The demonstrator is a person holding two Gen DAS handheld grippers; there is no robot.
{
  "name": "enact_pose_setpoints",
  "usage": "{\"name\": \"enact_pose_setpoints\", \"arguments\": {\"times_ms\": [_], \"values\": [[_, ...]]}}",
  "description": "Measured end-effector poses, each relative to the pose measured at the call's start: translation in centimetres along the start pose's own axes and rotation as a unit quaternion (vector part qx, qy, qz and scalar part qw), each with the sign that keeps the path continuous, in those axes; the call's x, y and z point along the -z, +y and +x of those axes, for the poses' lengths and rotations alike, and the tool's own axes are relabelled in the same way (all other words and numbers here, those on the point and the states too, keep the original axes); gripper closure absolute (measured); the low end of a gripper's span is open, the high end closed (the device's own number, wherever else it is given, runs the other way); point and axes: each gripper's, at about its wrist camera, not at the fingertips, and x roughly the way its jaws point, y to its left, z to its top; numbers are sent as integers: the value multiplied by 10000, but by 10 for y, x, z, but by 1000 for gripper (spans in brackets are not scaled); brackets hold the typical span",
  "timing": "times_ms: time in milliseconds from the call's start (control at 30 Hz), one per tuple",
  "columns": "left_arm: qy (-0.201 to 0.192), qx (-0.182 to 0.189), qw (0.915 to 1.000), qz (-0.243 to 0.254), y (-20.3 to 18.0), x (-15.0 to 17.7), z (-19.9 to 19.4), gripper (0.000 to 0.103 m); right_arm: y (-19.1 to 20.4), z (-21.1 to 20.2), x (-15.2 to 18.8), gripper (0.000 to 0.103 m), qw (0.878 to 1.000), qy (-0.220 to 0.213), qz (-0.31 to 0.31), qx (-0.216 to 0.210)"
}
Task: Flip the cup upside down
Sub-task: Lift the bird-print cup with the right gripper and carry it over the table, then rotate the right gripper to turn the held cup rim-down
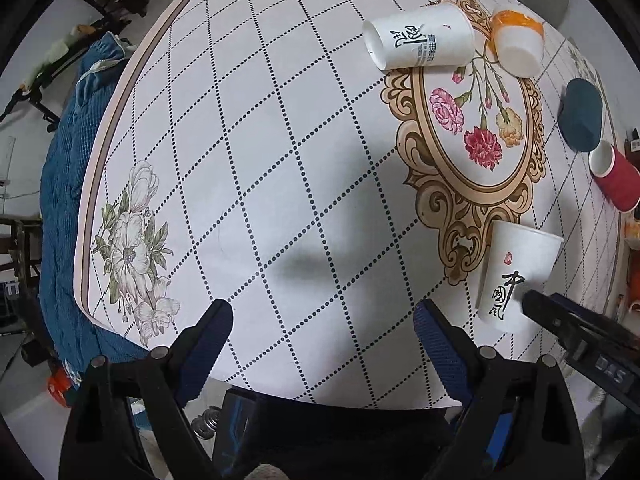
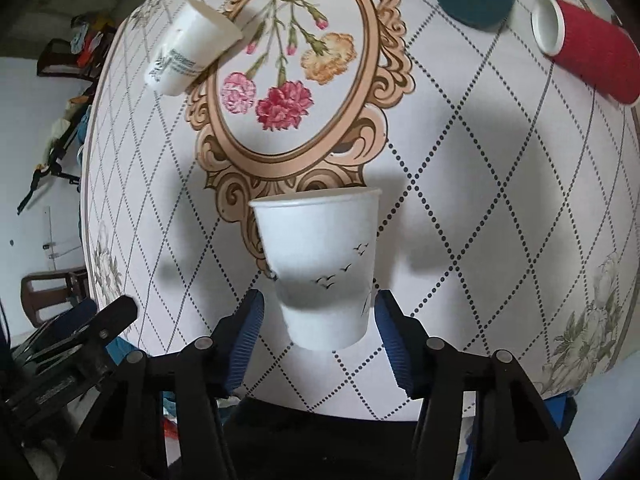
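Note:
A white paper cup (image 2: pixel 320 268) with small black birds stands upright on the patterned tablecloth (image 2: pixel 460 184), mouth up. My right gripper (image 2: pixel 319 316) is open, its blue pads on either side of the cup's lower half with small gaps. The same cup (image 1: pixel 516 272), showing black calligraphy, appears at the right of the left wrist view with a right gripper finger in front of it. My left gripper (image 1: pixel 323 320) is open and empty above bare cloth near the table's front edge.
A white cup (image 1: pixel 418 36) lies on its side at the back. A white and orange cup (image 1: pixel 518 42) stands upside down beside it. A dark teal cup (image 1: pixel 582 118) stands upside down and a red cup (image 1: pixel 616 178) lies on its side at right.

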Motion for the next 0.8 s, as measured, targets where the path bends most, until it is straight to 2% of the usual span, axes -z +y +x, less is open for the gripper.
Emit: {"name": "enact_pose_setpoints", "arguments": {"times_ms": [133,200,267,333,367,400,433,467,533,567,600,667,733,800], "values": [[-173,-159,9995,187,-4,-1,0,11,17,-24,0,27,9960,-182,-668,565],[-253,-317,9987,303,-7,-1,1,11,27,-43,1,24,9847,-428,-1307,1072],[-282,-386,9980,401,-9,-2,5,11,38,-62,6,17,9604,-694,-2138,1649],[-229,-357,9982,433,-9,-1,11,11,53,-74,14,15,9176,-917,-3124,2279],[-204,-345,9983,434,-8,-1,14,11,59,-77,19,15,8913,-1002,-3589,2584],[-187,-332,9983,433,-8,-1,16,11,68,-76,26,15,8515,-1083,-4192,2957],[-168,-314,9984,434,-7,-2,17,11,73,-74,31,15,8217,-1105,-4585,3201],[-132,-290,9985,439,-7,-2,20,11,78,-69,38,15,7847,-1082,-5024,3466],[-101,-291,9985,458,-6,-2,25,11,86,-54,54,15,6992,-950,-5897,3930],[-86,-308,9984,469,-6,-1,28,11,89,-45,64,15,6482,-910,-6343,4112],[-75,-307,9984,466,-5,-1,30,11,89,-34,75,15,5906,-860,-6791,4272],[-34,-301,9985,449,-4,-2,35,10,84,-13,94,15,4746,-731,-7532,4496],[33,-330,9986,421,-1,-1,40,10,72,9,110,15,3535,-573,-8118,4613],[77,-314,9988,357,2,-1,46,10,59,24,120,15,2572,-388,-8526,4532]]}}
